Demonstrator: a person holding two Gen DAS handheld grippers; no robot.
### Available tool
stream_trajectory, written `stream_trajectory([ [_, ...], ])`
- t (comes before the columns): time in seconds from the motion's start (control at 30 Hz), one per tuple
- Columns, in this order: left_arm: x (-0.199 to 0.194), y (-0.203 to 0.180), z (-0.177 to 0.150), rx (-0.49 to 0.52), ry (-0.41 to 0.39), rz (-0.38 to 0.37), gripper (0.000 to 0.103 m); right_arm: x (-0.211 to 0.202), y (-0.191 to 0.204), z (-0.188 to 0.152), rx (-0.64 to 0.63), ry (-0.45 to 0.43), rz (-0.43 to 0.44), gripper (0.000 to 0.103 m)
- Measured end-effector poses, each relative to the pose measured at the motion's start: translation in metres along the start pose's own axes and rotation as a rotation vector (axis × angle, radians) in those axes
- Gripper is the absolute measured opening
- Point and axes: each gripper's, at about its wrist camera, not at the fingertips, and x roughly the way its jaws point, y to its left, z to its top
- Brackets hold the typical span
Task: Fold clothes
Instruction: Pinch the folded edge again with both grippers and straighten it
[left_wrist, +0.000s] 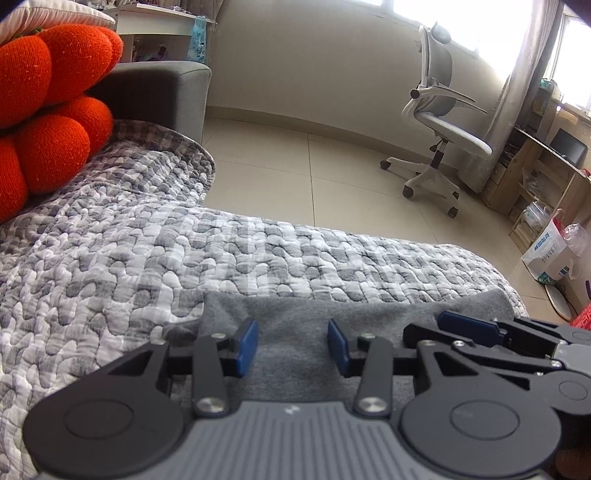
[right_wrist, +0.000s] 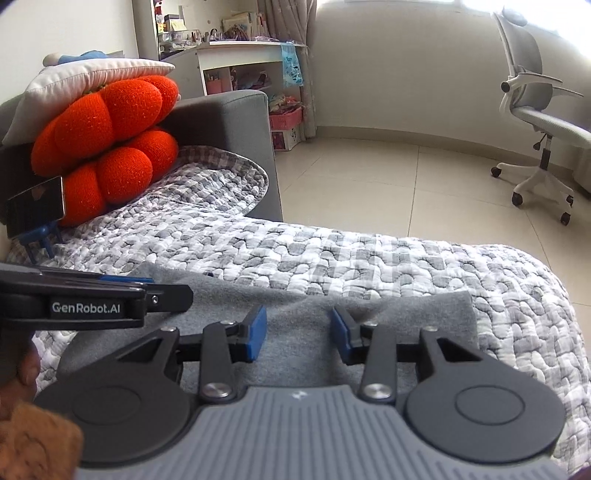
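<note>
A grey garment (left_wrist: 295, 314) lies flat and folded on the grey checked quilt (left_wrist: 147, 251) of the sofa. My left gripper (left_wrist: 292, 347) hovers low over its near part, open, with nothing between the blue pads (left_wrist: 248, 345). The right gripper's blue-tipped fingers (left_wrist: 469, 326) reach in from the right over the cloth. In the right wrist view the same grey garment (right_wrist: 406, 321) spreads under my right gripper (right_wrist: 299, 334), which is open and empty. The left gripper's side (right_wrist: 92, 302) crosses in from the left edge, above the garment's left part.
An orange pumpkin-shaped cushion (right_wrist: 110, 147) and a white pillow (right_wrist: 92, 77) lean at the sofa's back left, with a phone on a blue stand (right_wrist: 35, 210) beside them. A white office chair (left_wrist: 439, 129) stands on the tiled floor beyond. Shelves and bags (left_wrist: 550, 254) line the right wall.
</note>
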Motion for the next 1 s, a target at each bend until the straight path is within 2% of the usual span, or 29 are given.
stream_trajectory([
  [0.27,0.006,-0.004,-0.004,0.036,0.007,0.03,0.045,0.01,0.011,-0.007,-0.063,0.018,-0.034,0.047],
  [0.5,-0.011,0.011,0.004,-0.079,-0.018,-0.02,0.043,-0.013,0.007,0.003,-0.01,-0.001,-0.028,0.047],
  [0.6,-0.019,0.018,0.005,-0.113,-0.033,-0.023,0.042,-0.029,0.006,0.006,-0.001,-0.019,-0.027,0.047],
  [0.73,-0.03,0.02,0.003,-0.131,-0.037,-0.054,0.042,-0.043,0.004,0.0,0.015,0.0,-0.011,0.047],
  [0.8,-0.035,0.016,-0.001,-0.118,-0.028,-0.084,0.042,-0.048,0.007,-0.005,0.003,0.016,-0.017,0.047],
  [1.0,-0.037,-0.009,-0.021,-0.023,0.018,-0.08,0.043,-0.055,0.019,-0.015,-0.032,0.05,0.017,0.047],
])
